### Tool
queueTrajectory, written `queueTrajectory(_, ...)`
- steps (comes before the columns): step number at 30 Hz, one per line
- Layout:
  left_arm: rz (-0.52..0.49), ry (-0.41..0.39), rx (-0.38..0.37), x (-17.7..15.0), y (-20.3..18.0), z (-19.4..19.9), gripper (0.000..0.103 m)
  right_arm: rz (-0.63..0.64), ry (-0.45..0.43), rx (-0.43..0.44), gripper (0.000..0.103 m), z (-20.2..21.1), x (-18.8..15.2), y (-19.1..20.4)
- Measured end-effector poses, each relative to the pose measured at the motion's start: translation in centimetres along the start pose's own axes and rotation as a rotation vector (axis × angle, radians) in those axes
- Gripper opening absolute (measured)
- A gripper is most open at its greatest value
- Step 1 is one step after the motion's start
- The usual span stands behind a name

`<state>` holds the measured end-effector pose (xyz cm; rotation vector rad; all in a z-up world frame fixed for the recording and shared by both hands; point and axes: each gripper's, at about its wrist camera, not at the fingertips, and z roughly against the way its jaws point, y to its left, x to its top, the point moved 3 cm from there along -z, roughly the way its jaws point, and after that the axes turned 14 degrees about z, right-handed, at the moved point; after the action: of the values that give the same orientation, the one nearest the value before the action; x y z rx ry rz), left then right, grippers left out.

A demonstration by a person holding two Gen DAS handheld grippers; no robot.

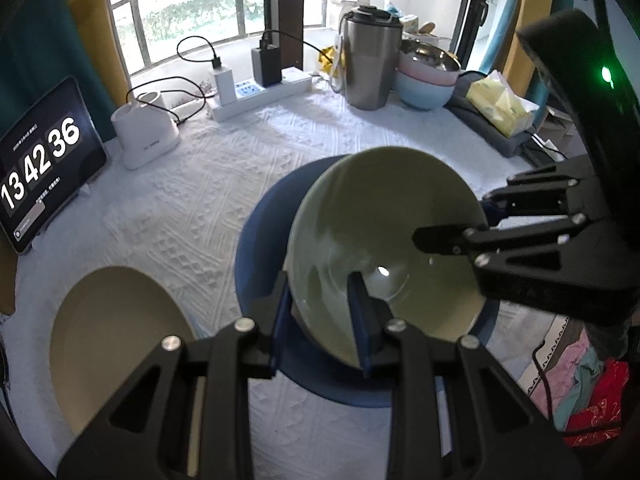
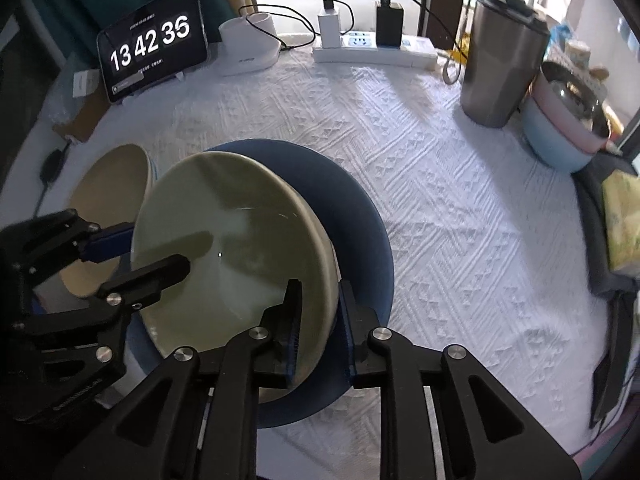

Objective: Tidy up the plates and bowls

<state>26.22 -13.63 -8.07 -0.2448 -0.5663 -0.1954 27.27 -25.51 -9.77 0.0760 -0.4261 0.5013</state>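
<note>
Green bowl [image 1: 384, 240] tilted over blue plate [image 1: 256, 240]; left gripper [image 1: 320, 320] pinching near rim, one finger inside, one outside; right gripper [image 2: 318, 332] straddling opposite rim, fingers slightly spread, outer pad apparently clear; beige bowl [image 1: 116, 340] just beside left fingers, untouched; stacked bowls [image 1: 426, 80] far beyond fingertips; judged midway, nesting remains.

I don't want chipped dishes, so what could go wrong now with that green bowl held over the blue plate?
The right gripper's pads look clear of the green bowl's rim, so the left gripper seems to hold the tilted bowl alone; it could slip and strike the blue plate. The beige bowl sits close beside them and could be knocked.
</note>
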Motion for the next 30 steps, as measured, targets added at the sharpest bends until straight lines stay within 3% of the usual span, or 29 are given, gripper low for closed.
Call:
queueTrajectory(6,0.002,-0.005,0.008,0.1,0.4,0.0,0.029,0.09,0.004,-0.037,0.02,0.1,0.1,0.7)
queueTrajectory(19,-0.004,-0.028,-0.004,0.5,0.5,0.2,0.029,0.032,-0.068,-0.01,0.02,1.4,0.5,-1.2)
queueTrajectory(30,0.052,-0.137,-0.041,1.7,1.4,3.2,0.03,-0.013,-0.186,-0.015,0.021,4.4,0.0,-2.1)
